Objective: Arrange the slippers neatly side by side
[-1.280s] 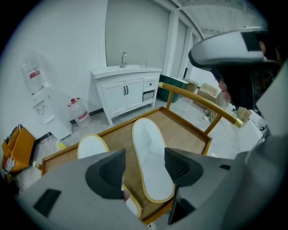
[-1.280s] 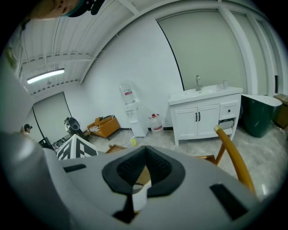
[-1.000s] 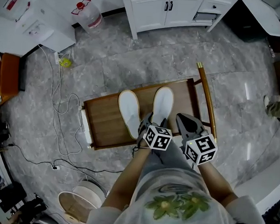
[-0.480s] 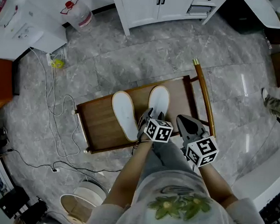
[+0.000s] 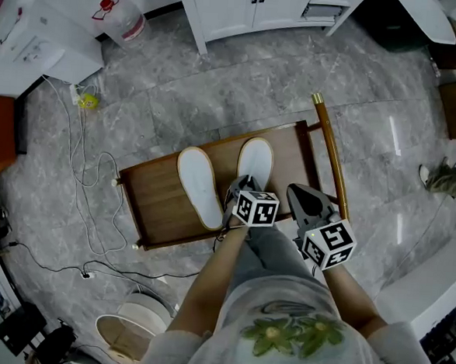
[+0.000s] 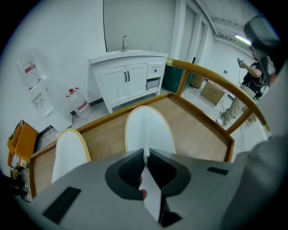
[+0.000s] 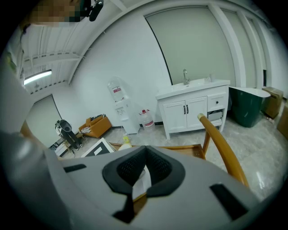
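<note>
The left gripper [image 6: 146, 155], its jaws having just closed, pinched the heel rim of one white slipper [image 5: 254, 160] at the middle of the wooden cart [image 5: 153, 199] (toe toward the far edge). The second slipper [image 5: 200, 186] lay just beside it toward the left edge, angled away. The right gripper [image 7: 145, 161] hovered over the near right corner, jaws together and empty.

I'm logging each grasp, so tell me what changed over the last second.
The left tongs came down slightly and have just been closing; they now pinch the heel edge of the right-hand slipper. Neither it nor the left-hand slipper has shifted on the wooden tray; the right tongs stayed shut.
</note>
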The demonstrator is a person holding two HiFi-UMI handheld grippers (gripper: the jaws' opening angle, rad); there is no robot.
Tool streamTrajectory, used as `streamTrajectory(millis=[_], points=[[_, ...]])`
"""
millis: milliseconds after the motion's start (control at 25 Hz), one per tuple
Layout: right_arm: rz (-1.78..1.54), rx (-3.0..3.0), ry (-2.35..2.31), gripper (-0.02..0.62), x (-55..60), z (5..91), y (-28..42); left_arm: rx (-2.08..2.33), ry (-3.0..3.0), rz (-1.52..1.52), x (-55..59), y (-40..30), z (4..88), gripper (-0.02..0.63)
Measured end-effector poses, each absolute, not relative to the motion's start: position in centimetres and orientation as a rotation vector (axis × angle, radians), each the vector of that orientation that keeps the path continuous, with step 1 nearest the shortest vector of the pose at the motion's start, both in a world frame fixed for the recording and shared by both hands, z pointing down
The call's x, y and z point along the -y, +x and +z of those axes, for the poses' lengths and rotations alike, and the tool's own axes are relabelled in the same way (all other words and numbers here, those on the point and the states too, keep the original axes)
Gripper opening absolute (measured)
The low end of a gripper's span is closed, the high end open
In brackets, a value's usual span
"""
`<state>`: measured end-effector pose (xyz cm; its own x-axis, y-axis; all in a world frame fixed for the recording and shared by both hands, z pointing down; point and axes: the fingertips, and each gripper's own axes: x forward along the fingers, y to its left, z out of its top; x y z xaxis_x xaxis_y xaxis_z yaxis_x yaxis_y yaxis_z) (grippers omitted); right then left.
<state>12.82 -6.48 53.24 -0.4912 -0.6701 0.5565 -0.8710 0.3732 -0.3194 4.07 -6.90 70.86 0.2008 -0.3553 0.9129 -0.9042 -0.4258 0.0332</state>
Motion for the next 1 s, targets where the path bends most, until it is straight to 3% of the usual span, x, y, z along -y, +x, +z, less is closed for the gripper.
streamTrajectory(millis=[1000], points=[[0.834,2.343,1.263,0.006,7.4,53.3,10.1,1.422,1.473,0.888,6.9,-1.5,70.4,0.037]])
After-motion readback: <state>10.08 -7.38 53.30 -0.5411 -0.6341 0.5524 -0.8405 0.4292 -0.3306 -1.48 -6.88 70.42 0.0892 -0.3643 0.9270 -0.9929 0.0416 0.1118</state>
